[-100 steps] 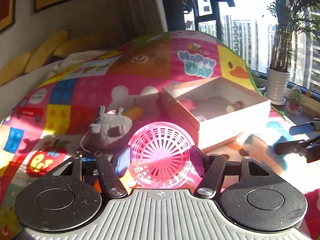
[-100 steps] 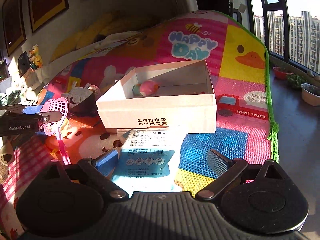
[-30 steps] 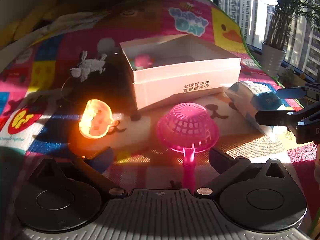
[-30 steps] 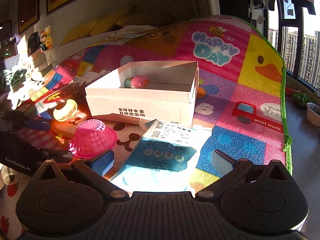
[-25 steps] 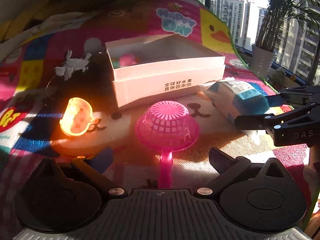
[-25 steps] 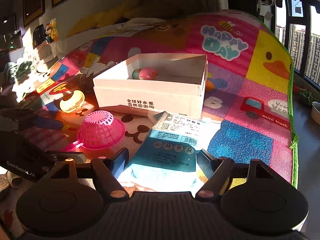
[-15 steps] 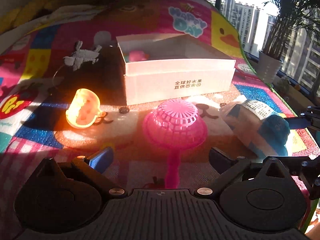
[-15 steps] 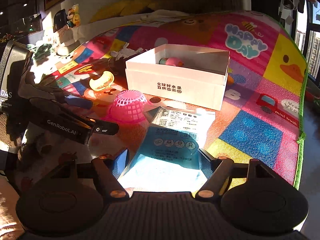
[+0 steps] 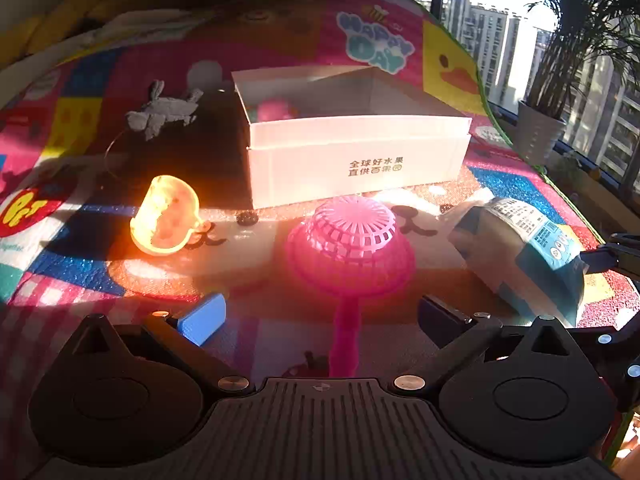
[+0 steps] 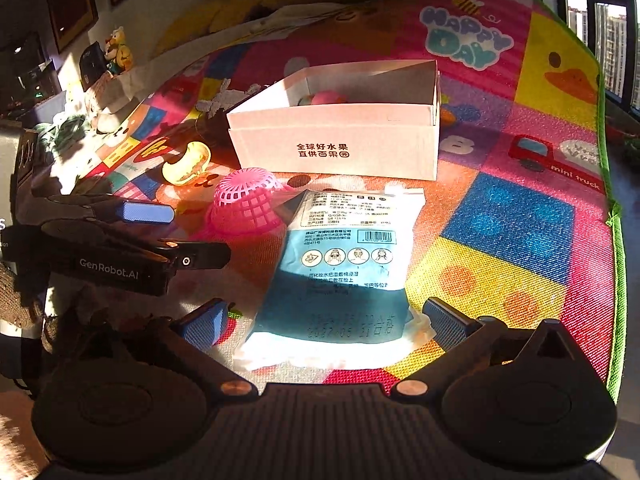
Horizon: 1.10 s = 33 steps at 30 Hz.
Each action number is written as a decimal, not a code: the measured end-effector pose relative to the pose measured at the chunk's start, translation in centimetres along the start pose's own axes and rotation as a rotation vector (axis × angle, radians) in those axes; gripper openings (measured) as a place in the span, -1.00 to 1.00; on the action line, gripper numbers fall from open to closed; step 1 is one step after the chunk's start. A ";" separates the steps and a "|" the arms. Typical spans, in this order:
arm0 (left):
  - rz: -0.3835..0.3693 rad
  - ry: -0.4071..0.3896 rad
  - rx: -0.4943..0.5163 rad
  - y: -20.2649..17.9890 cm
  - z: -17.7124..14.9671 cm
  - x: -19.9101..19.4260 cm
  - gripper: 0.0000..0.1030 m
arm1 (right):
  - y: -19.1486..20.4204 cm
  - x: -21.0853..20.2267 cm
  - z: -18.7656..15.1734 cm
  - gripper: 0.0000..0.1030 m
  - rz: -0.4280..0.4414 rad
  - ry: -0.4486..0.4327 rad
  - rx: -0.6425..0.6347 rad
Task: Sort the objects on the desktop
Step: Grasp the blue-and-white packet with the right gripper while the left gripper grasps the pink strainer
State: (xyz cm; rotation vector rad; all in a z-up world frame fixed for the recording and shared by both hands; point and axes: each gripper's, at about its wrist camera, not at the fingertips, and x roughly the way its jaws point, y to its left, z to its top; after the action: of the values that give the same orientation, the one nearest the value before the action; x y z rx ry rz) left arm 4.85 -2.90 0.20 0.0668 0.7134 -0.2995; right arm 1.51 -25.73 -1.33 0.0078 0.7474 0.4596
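Both tongs gaped wide, the right tongs point(image 10: 324, 320) straddling a soft, probably light, crinkly mask packet point(image 10: 344, 268), best pinched across its sealed near edge.

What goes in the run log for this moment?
left tongs: open, empty, pink strainer upside down on mat | right tongs: open astride blue packet | white box: pink toy inside
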 end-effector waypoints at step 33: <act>0.014 -0.062 0.016 -0.5 1.0 -0.4 1.00 | -2.1 0.1 0.8 0.18 -0.060 -0.114 0.086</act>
State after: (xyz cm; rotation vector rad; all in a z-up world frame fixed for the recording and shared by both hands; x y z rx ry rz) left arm 5.02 -3.41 1.24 0.0770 0.6490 -0.2926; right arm 2.94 -27.49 -1.13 0.0913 0.6534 0.3664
